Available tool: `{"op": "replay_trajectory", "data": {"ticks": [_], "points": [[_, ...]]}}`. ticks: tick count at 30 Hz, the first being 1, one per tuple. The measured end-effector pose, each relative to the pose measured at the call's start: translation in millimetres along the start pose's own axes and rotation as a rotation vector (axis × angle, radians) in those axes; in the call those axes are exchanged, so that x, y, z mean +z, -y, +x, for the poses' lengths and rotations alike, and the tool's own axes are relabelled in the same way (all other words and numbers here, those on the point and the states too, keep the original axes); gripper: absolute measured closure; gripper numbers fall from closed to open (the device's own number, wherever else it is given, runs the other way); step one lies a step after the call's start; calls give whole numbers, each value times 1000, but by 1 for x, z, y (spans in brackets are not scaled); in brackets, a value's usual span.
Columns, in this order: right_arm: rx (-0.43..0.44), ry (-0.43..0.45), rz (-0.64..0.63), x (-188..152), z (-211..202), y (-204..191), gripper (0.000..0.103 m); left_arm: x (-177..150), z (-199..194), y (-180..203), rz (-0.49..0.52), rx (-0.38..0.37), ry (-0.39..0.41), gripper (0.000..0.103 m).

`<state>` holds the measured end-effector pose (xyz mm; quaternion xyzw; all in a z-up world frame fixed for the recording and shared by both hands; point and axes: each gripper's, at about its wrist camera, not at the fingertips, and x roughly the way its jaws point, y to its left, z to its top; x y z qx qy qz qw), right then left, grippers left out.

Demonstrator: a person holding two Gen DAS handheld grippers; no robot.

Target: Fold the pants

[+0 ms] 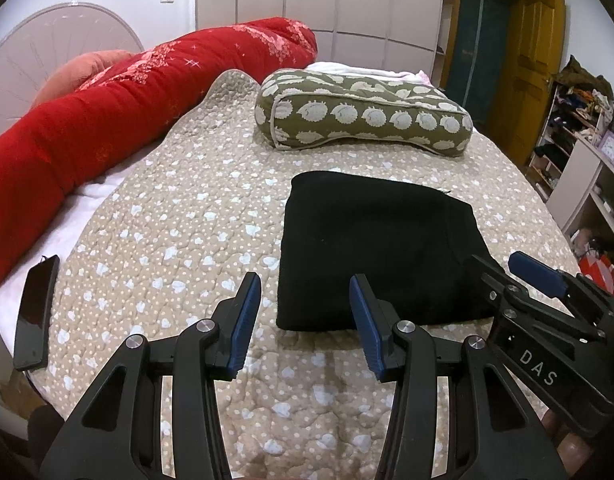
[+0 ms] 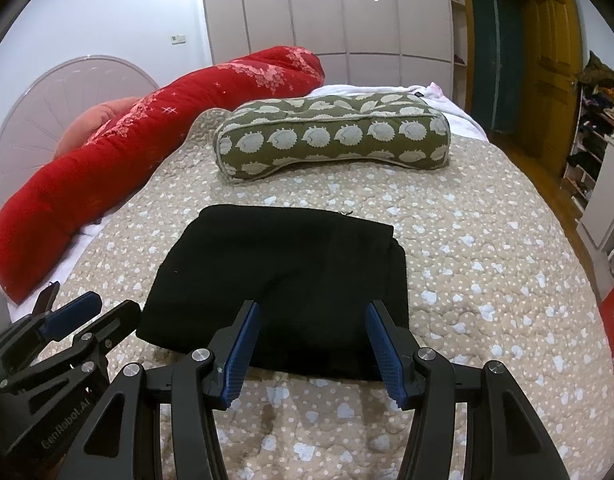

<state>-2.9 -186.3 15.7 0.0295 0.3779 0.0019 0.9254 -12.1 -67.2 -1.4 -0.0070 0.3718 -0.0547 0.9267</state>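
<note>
Black pants (image 1: 371, 248) lie folded into a thick rectangle on the beige quilted bedspread (image 1: 179, 240). My left gripper (image 1: 305, 320) hovers open just in front of the pants' near left corner, with nothing between its blue pads. The right gripper (image 1: 519, 272) shows at the right edge of that view, beside the pants' near right corner. In the right wrist view the pants (image 2: 279, 276) fill the middle, and my right gripper (image 2: 313, 344) stands open above their near edge, holding nothing. The left gripper (image 2: 95, 308) sits at the lower left, off the pants.
An olive pillow with white hedgehog prints (image 1: 363, 116) lies behind the pants. A long red bolster (image 1: 107, 120) runs along the bed's left side. A black phone (image 1: 35, 312) rests near the left edge. Shelves (image 1: 579, 152) and a yellow door (image 1: 535, 64) stand at right.
</note>
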Motion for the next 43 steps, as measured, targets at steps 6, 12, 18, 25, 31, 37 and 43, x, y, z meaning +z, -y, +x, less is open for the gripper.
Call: {"op": "replay_trajectory", "data": {"ticks": [6, 12, 18, 25, 31, 37, 43], "points": [[1, 9, -9, 0, -5, -4, 50, -1, -3, -2, -6, -1, 4, 57], [6, -1, -13, -1, -6, -6, 50, -2, -4, -2, -3, -3, 4, 57], [3, -5, -6, -2, -5, -4, 50, -3, -5, -2, -9, 0, -1, 57], [3, -16, -12, -3, 0, -3, 50, -4, 0, -1, -2, -1, -15, 57], [5, -19, -4, -3, 0, 0, 50, -4, 2, -3, -10, -4, -23, 57], [6, -5, -6, -2, -10, 4, 50, -2, -13, -2, -15, -31, 7, 57], [3, 3, 15, -7, -17, 24, 50, -5, -26, 4, 24, -57, 35, 57]]}}
